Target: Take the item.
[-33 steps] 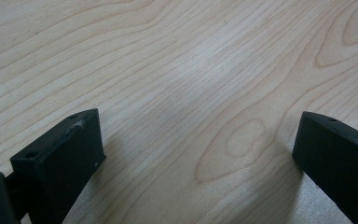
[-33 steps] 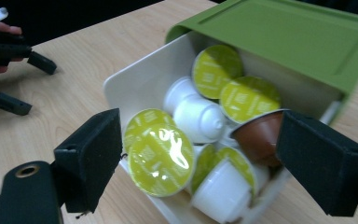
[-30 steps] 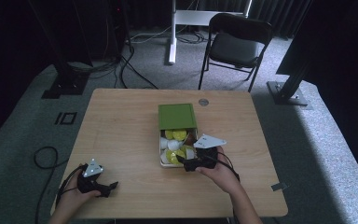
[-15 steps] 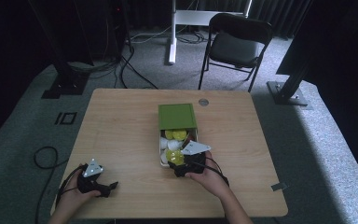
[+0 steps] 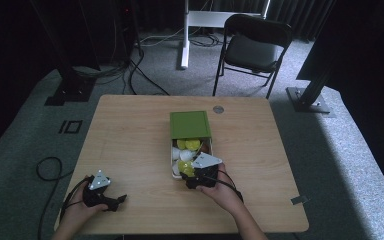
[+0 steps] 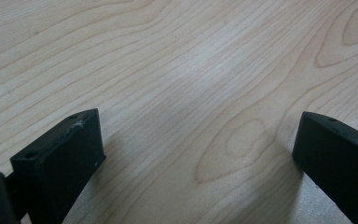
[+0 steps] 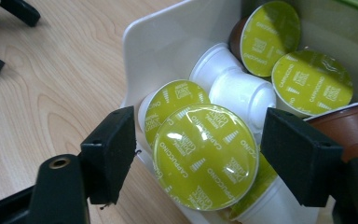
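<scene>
A white tray (image 5: 174,161) of coffee capsules slides out of a green box (image 5: 190,124) at the table's middle. My right gripper (image 5: 187,176) is at the tray's near end. In the right gripper view its jaws (image 7: 198,140) have just been closing and now flank a capsule with a yellow-green foil lid (image 7: 205,156). One pad is at the lid's rim; a narrow gap remains at the other. More capsules (image 7: 307,81) lie behind it, some white, some brown. My left gripper (image 5: 116,200) rests near the table's front left, its jaws (image 6: 198,130) wide open over bare wood.
The wooden table (image 5: 130,130) has free room left and right of the box. A small round grommet (image 5: 218,109) sits near the far edge. A black folding chair (image 5: 252,47) and stand legs are on the carpet beyond the table.
My right gripper has moved left and down to the tray's near end. The left hand has stayed put.
</scene>
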The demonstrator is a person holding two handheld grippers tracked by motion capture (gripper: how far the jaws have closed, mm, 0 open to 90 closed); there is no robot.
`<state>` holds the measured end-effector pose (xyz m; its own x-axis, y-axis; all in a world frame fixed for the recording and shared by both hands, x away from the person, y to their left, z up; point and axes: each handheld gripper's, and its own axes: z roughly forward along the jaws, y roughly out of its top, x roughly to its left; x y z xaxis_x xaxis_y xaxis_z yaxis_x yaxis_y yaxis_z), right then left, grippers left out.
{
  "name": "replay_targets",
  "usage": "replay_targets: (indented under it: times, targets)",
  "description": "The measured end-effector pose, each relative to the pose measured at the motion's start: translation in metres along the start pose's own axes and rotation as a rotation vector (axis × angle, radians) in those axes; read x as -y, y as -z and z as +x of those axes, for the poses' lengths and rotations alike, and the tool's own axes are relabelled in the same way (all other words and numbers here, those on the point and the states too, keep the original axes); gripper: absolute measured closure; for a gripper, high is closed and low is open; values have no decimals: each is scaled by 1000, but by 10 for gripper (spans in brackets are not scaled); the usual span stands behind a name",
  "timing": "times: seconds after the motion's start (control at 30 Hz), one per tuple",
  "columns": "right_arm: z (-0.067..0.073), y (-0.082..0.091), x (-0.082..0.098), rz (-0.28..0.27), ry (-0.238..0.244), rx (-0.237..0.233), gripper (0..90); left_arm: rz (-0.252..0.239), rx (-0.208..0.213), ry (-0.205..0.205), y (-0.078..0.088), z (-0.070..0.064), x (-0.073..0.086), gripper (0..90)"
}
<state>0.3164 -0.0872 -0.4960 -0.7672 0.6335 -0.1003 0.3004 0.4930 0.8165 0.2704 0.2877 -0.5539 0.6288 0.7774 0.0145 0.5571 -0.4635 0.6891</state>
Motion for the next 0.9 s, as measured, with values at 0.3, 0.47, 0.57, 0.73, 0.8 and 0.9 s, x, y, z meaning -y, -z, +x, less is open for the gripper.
replay_targets:
  times: [0.3, 0.47, 0.57, 0.73, 0.8, 0.9]
  targets:
    - [2, -9, 4, 39, 4, 29, 322, 1, 0, -1, 0, 0, 0, 28]
    - [-1, -9, 4, 47, -13, 28, 377, 1, 0, -1, 0, 0, 0, 28]
    - [-1, -8, 3, 47, -3, 24, 380, 0, 0, -1, 0, 0, 0, 28]
    - [-2, 1, -5, 18, 2, 20, 382, 0, 0, 0, 0, 0, 0, 28]
    - [-3, 5, -11, 5, -1, 18, 382, 0, 0, -1, 0, 0, 0, 28]
    - [-7, 11, -18, -13, 2, 15, 382, 1, 0, -2, 0, 0, 0, 28]
